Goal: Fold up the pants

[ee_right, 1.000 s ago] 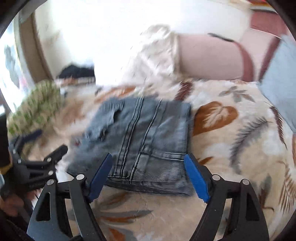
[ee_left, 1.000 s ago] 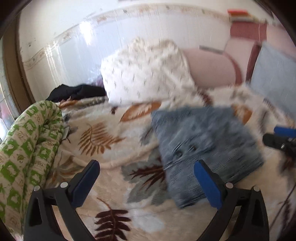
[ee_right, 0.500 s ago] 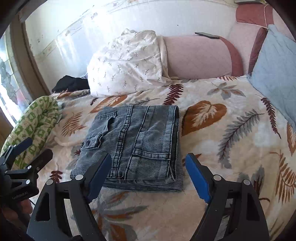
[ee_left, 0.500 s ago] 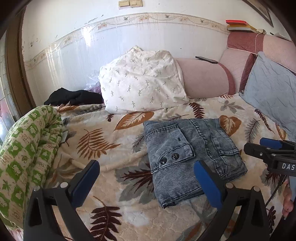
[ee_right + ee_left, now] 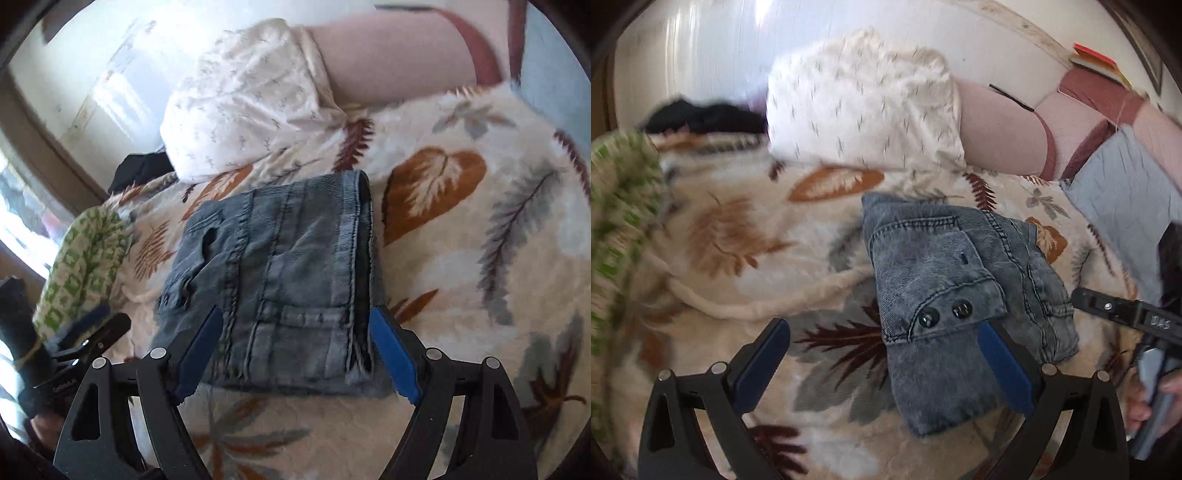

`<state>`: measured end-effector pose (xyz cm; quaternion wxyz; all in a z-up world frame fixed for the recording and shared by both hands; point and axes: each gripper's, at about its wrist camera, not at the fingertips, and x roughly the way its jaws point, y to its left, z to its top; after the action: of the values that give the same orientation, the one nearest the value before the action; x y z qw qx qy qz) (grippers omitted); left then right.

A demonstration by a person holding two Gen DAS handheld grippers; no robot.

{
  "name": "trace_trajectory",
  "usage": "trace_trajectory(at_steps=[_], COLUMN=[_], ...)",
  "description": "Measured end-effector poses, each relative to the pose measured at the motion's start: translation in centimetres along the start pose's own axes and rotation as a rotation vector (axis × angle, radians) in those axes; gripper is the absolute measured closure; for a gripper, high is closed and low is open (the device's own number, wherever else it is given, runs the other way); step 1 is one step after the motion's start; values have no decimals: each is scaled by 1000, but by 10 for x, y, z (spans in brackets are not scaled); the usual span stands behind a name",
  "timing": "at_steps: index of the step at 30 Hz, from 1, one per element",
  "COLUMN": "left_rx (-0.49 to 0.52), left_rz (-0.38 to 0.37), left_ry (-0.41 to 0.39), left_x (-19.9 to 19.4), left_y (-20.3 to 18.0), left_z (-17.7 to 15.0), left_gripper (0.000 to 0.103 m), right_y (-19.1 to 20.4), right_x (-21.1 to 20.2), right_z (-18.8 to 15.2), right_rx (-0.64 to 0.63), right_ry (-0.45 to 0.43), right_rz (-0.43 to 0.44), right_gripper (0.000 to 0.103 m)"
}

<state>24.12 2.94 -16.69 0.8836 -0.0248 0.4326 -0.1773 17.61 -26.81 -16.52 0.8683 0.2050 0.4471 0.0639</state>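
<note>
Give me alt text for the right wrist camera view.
Folded grey denim pants lie on a leaf-print blanket, with the right gripper open just above their near edge. A white pillow sits behind.

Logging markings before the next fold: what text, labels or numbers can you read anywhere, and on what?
"DAS": white letters on the right gripper, cut off at the left wrist view's edge.
Small white print on the left gripper, in the right wrist view: too blurred to read.
Jeans, leaf blanket, pillow: no readable text.
</note>
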Motion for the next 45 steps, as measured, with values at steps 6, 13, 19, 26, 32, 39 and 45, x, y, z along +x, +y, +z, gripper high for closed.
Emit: trace_trajectory(at_steps=[6,13,19,26,32,39,45], left_rx=[-53,-47,-60,-128,-94,-80,-60], left_rz=[-72,-163,-226,-325,-356,-378,-389], left_ry=[18,78,129,162,183,179,157], left_x=[20,45,64,76,84,86,78], left_y=[12,9,9,11,-2,-7,-10], left_z=[11,17,9,7,5,2,5], left_gripper=[0,0,0,0,0,12,37], right_y=[-24,-47,-59,-62,-65,-54,-50], right_x=[19,46,60,70,75,80,77], right_z=[21,28,29,30,32,30,28], right_rx=[69,135,180,254,302,246,260], right_ry=[28,117,154,168,187,187,181], right_rz=[-7,13,67,244,296,263,271], right_gripper=[21,21,16,12,12,18,53])
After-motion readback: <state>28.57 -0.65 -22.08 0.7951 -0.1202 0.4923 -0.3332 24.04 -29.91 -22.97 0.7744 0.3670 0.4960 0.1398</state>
